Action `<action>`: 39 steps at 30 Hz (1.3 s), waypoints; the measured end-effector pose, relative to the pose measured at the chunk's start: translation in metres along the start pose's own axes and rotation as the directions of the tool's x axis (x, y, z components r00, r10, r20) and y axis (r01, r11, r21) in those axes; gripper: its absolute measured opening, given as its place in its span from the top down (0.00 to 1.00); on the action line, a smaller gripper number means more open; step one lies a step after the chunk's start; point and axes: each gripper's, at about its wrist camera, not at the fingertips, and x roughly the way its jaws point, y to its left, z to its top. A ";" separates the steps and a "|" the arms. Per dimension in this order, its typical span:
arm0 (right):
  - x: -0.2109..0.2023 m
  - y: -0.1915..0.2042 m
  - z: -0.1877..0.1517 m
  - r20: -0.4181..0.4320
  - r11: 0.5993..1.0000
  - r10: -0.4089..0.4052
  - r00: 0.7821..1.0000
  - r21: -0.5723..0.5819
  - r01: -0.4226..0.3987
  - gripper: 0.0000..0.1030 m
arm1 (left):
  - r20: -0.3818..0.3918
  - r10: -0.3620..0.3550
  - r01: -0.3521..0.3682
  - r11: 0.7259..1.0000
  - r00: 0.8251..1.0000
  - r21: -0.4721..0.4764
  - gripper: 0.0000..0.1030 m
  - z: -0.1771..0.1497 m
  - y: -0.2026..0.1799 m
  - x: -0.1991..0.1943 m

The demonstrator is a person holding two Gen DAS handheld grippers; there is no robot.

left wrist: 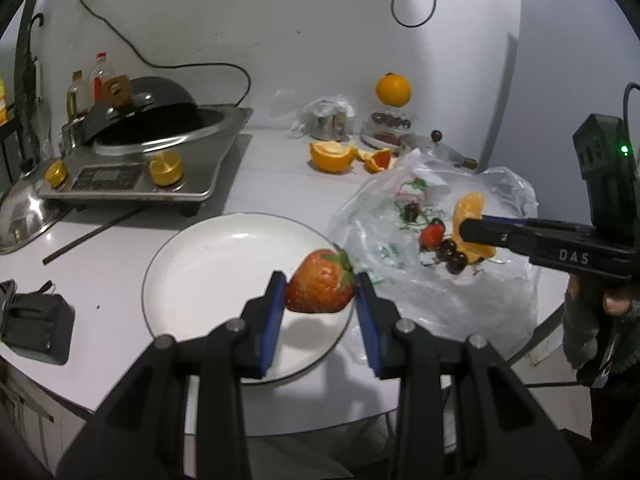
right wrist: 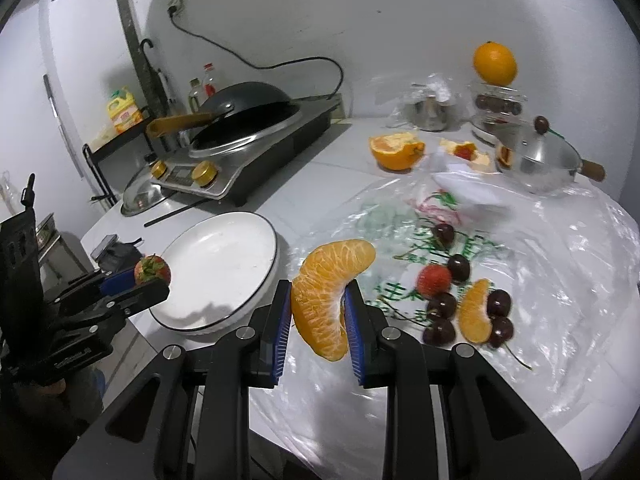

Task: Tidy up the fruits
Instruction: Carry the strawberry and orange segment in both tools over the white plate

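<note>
My left gripper (left wrist: 320, 290) is shut on a red strawberry (left wrist: 320, 287), held in the air over the right rim of the white plate (left wrist: 200, 264). My right gripper (right wrist: 318, 300) is shut on a peeled orange segment (right wrist: 326, 296), raised above the clear plastic bag (right wrist: 540, 300), just right of the plate (right wrist: 216, 268). On the bag lie a second strawberry (right wrist: 434, 280), another orange segment (right wrist: 476, 312) and several dark cherries (right wrist: 458, 268). The left gripper (right wrist: 154, 280) with its strawberry (right wrist: 152, 270) shows at the plate's left edge in the right wrist view.
An induction cooker (left wrist: 136, 160) with a black wok and a steel lid (left wrist: 24, 216) stand at the back left. Orange halves (left wrist: 332, 156), a whole orange (left wrist: 393, 90) on a jar, a steel cup and a small lidded pan (right wrist: 536, 160) sit behind the bag. A black box (left wrist: 36, 328) lies left of the plate.
</note>
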 end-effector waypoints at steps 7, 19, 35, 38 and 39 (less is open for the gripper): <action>0.015 0.018 0.003 -0.024 0.999 0.029 0.999 -0.026 -0.029 0.73 | -0.009 0.020 -0.020 0.999 1.000 -0.034 0.65 -0.004 0.019 0.004; 0.038 0.042 0.008 -0.062 0.995 0.078 0.995 -0.061 -0.082 0.73 | -0.041 0.039 -0.042 0.996 0.998 -0.080 0.65 -0.013 0.041 0.017; 0.073 0.074 0.013 -0.118 0.985 0.127 0.985 -0.100 -0.139 0.73 | -0.118 0.027 -0.041 0.992 0.993 -0.122 0.65 -0.024 0.058 0.040; 0.077 0.078 0.012 -0.127 0.984 0.133 0.983 -0.102 -0.146 0.73 | -0.126 0.018 -0.035 0.990 0.992 -0.134 0.64 -0.024 0.060 0.042; 0.079 0.079 0.011 -0.132 0.984 0.134 0.982 -0.103 -0.148 0.73 | -0.131 0.017 -0.035 0.990 0.991 -0.138 0.64 -0.024 0.061 0.043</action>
